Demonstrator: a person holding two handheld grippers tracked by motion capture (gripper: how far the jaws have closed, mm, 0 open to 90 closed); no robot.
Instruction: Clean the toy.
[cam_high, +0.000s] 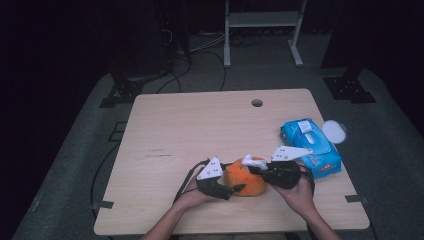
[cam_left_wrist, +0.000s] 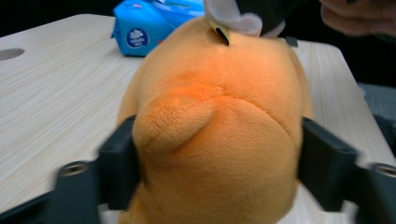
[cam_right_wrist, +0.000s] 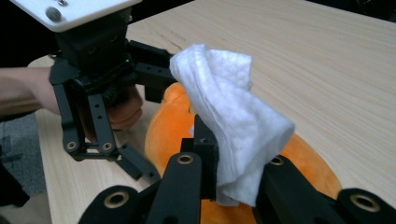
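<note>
Left gripper (cam_high: 235, 189): jaws part-open, one on each flank of the orange plush toy (cam_high: 245, 180), against its fur; whether they press is unclear. Right gripper (cam_right_wrist: 223, 189): jaws clamped narrow on a white wipe (cam_right_wrist: 232, 119), held touching the toy's top. Toy rests on the table (cam_high: 165, 130), near edge. Blue wipe pack (cam_high: 311, 146) lies just right of the toy, flap up, a wipe showing at its opening.

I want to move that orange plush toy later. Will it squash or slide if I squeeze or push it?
The orange plush toy looks soft: it bulges between the left tool's jaws, so it probably squashes and springs back. Its fuzzy fabric likely grips rather than slips. On the smooth wooden table it probably slides lightly when pushed.
</note>
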